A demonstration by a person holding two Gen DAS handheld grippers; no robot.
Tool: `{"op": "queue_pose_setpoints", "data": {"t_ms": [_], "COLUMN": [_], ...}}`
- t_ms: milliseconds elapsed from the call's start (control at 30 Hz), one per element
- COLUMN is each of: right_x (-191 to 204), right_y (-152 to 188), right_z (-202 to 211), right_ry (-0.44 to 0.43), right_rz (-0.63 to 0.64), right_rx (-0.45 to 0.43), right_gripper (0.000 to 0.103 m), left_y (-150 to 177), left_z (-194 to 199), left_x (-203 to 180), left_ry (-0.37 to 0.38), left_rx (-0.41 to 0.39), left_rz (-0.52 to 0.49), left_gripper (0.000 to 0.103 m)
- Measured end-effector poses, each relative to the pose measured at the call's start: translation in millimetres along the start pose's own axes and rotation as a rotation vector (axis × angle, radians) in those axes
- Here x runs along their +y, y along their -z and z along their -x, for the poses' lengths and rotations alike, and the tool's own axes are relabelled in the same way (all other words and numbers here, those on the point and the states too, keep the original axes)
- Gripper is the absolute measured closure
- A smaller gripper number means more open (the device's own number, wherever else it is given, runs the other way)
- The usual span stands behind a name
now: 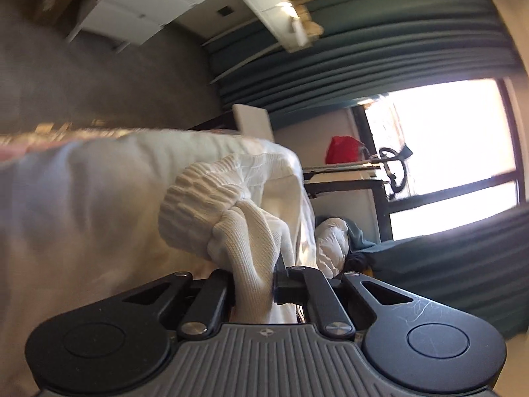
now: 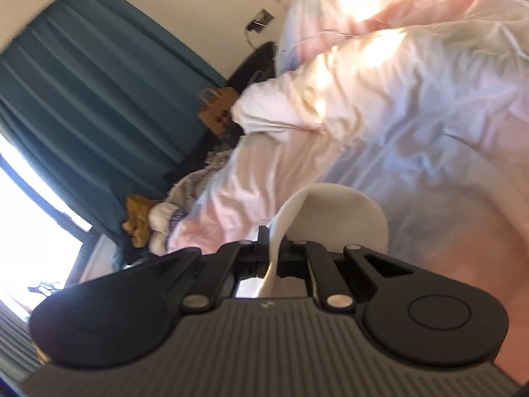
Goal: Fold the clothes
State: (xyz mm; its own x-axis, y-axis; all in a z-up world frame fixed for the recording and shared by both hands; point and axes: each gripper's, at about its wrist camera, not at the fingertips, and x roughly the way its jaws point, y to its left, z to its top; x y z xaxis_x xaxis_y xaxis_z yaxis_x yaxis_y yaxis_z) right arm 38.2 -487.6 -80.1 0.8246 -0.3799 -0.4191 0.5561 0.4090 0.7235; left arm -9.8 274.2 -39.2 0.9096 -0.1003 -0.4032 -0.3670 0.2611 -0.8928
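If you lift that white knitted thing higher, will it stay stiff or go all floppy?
Probably floppy: the white knitted garment already bunches and sags where the left gripper pinches it. It looks soft and light, since a thin fold curls loosely out of the right gripper. The ribbed knit probably isn't slippery, so it shouldn't slide out.

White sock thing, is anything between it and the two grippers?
No. The left gripper is shut on the white knit garment, and the right gripper pinches white fabric too. Nothing visible sits between.
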Motion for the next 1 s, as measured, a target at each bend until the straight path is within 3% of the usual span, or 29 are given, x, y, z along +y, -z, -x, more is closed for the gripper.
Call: {"op": "queue_pose_setpoints", "data": {"t_ms": [100, 200, 300, 433, 533, 667, 833, 900, 1000], "right_x": [3, 23, 55, 94, 89, 32, -63, -80, -73], "right_y": [2, 0, -15, -40, -46, -31, 4, 10, 12], "right_z": [-10, -20, -29, -9, 8, 10, -9, -12, -9], "right_ry": [0.067, 0.063, -0.019, -0.223, -0.273, -0.117, 0.127, 0.149, 0.15], "right_rz": [0.036, 0.084, 0.128, 0.208, 0.235, 0.249, 0.158, 0.123, 0.164], "right_rx": [0.058, 0.101, 0.136, 0.064, 0.007, 0.054, 0.265, 0.31, 0.318], "right_gripper": [0.097, 0.097, 0.097, 0.097, 0.097, 0.097, 0.097, 0.097, 0.096], "left_y": [-4, -6, -7, -4, 1, 8, 12, 12, 11], "left_z": [9, 10, 12, 8, 3, -4, -6, -7, -7], "left_x": [6, 6, 9, 9, 2, -8, -4, -1, 4], "left_ry": [-0.03, -0.079, -0.097, -0.103, -0.103, -0.136, -0.206, -0.227, -0.243], "left_rx": [-0.015, -0.028, -0.038, -0.043, -0.044, -0.029, 0.015, 0.026, 0.039], "left_rz": [0.017, -0.032, -0.069, -0.092, -0.13, -0.171, -0.17, -0.161, -0.162], "left_gripper": [0.097, 0.097, 0.097, 0.097, 0.097, 0.097, 0.096, 0.095, 0.091]}}
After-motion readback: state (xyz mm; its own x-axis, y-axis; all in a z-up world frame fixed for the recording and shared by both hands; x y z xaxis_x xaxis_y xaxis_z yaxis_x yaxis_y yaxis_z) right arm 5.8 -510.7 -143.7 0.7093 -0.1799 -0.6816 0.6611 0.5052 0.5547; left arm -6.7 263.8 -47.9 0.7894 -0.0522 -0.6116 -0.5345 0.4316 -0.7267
